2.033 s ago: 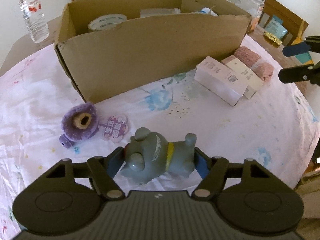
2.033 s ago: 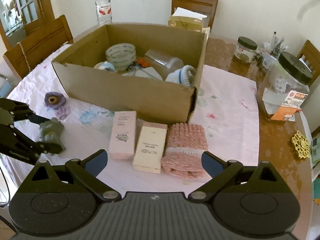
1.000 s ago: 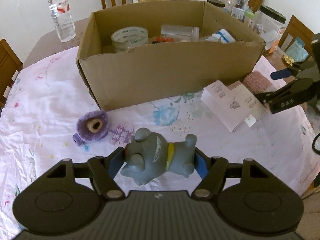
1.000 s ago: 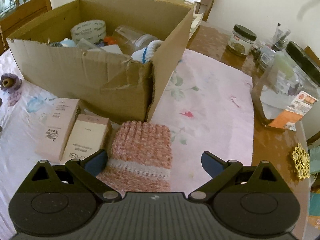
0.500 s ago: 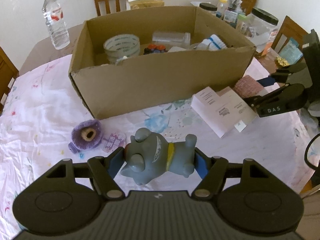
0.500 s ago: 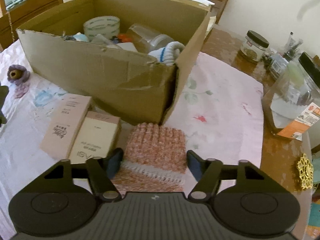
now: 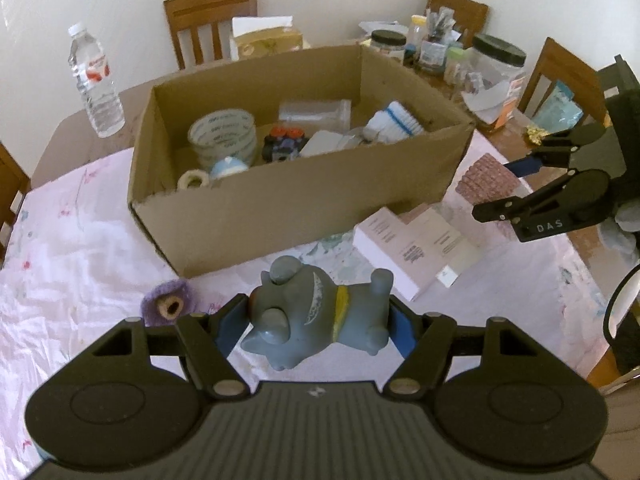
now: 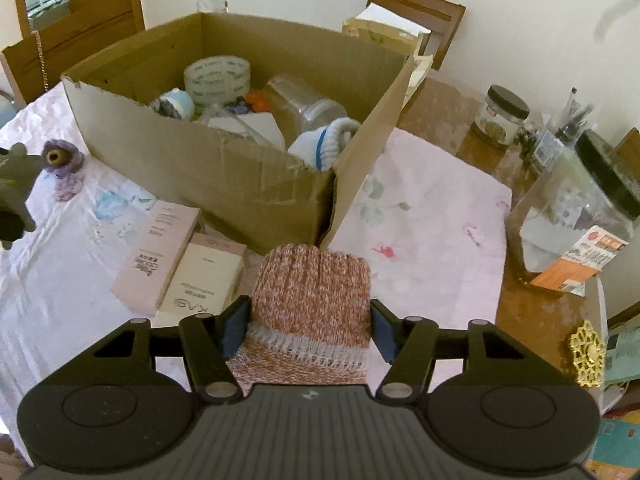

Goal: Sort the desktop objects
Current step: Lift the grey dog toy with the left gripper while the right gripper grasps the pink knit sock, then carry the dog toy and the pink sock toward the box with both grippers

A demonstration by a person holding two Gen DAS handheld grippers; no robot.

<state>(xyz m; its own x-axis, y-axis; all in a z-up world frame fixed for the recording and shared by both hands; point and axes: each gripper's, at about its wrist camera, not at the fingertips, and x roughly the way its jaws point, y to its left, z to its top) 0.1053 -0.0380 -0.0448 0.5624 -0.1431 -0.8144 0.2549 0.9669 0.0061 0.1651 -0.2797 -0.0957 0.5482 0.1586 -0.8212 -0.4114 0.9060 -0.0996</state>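
Grey dog toy: we saw it lying sideways, clamped in the left gripper, above the cloth-covered worktop.
Pink knitted piece: we saw it pinched at both sides by the right gripper, whose jaws had just been closing on it, just in front of the box corner.
Cardboard box: it stood open beyond both grippers; we made out a tape roll, a clear container and a white-and-blue rolled item inside.
Two pale cartons: they lay side by side, touching, just left of the knitted piece.
Purple knitted item: it lay on the cloth near the toy.
Water bottle: upright, behind the box.
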